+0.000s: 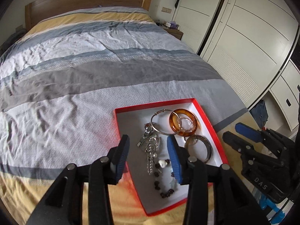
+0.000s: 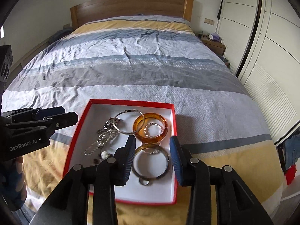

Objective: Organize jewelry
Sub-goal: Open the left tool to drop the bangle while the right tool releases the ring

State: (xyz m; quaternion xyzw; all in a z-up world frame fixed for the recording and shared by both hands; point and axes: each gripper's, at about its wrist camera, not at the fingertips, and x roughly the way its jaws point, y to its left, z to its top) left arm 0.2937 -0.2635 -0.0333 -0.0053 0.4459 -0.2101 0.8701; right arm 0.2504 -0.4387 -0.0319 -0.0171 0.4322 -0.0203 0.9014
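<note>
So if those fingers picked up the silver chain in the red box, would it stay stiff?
Probably not. The silver chain lies in a loose, bunched heap in the shallow red box, so it would likely droop and dangle. It also touches the thin silver hoop, so it might snag and drag that along.

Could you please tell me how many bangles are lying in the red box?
3: a thin silver hoop bangle at the back, an amber resin bangle overlapping it, a broad grey metal bangle nearer. Smaller rings excluded.

I looked across a bed [image 2: 142, 71] with a striped grey, blue and yellow cover, its wooden headboard [image 2: 131, 7] against a pale wall. White wardrobe doors [image 2: 271, 56] stood right, beyond a nightstand [image 2: 213, 45], in daylight.
</note>
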